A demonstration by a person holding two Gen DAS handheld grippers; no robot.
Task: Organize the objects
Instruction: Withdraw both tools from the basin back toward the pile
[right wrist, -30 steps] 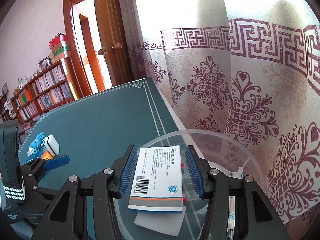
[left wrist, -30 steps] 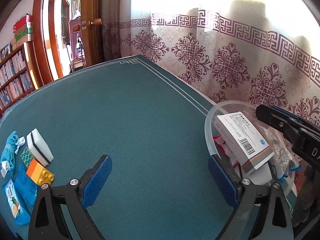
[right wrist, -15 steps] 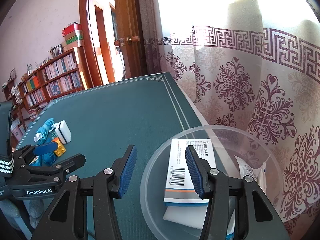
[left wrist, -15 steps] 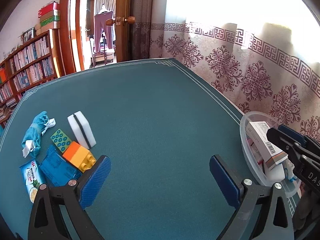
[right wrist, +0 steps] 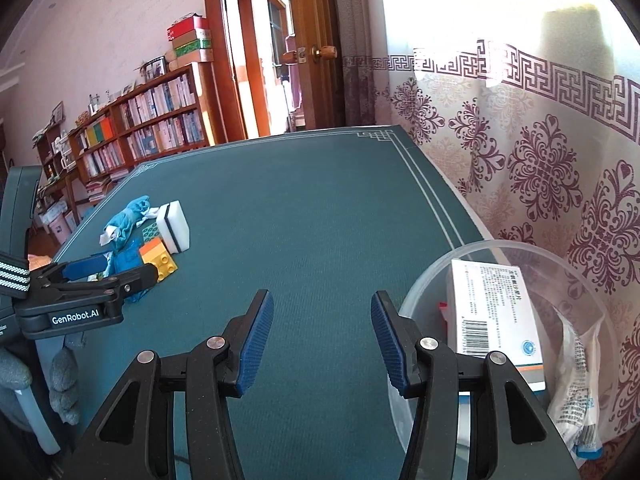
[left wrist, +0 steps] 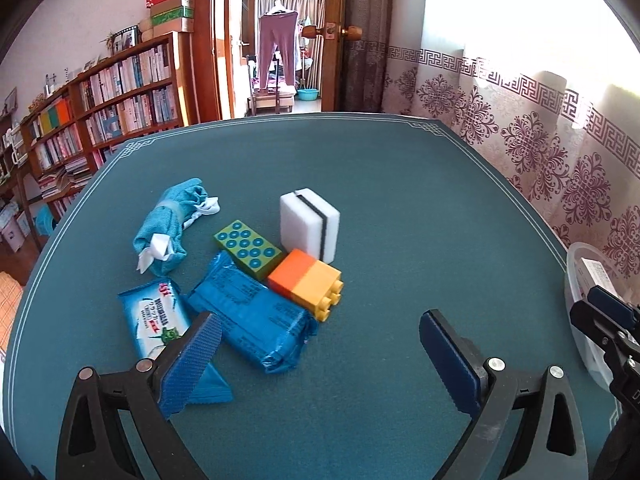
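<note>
Since the blue packet (left wrist: pixel 256 320) lies just ahead of the wide-open, empty left gripper (left wrist: pixel 320 354), long axis slanting right, that gripper is nearer; the right gripper (right wrist: pixel 322 342), open and empty, sits beside the bowl (right wrist: pixel 424 284).

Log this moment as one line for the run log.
left gripper: open, above blue packet | right gripper: open, empty, beside clear bowl | medicine box: in bowl | orange-yellow brick: on table

- The left wrist view looked forward along its claw (left wrist: pixel 320 354), low over the counter (left wrist: pixel 400 208), close to the toy bricks (left wrist: pixel 306 282).
- The right wrist view faced likewise, beside the clear tub (right wrist: pixel 432 280).
- Both views shared the bricks (right wrist: pixel 158 258), bookshelf (right wrist: pixel 152 116) and doorway.
</note>
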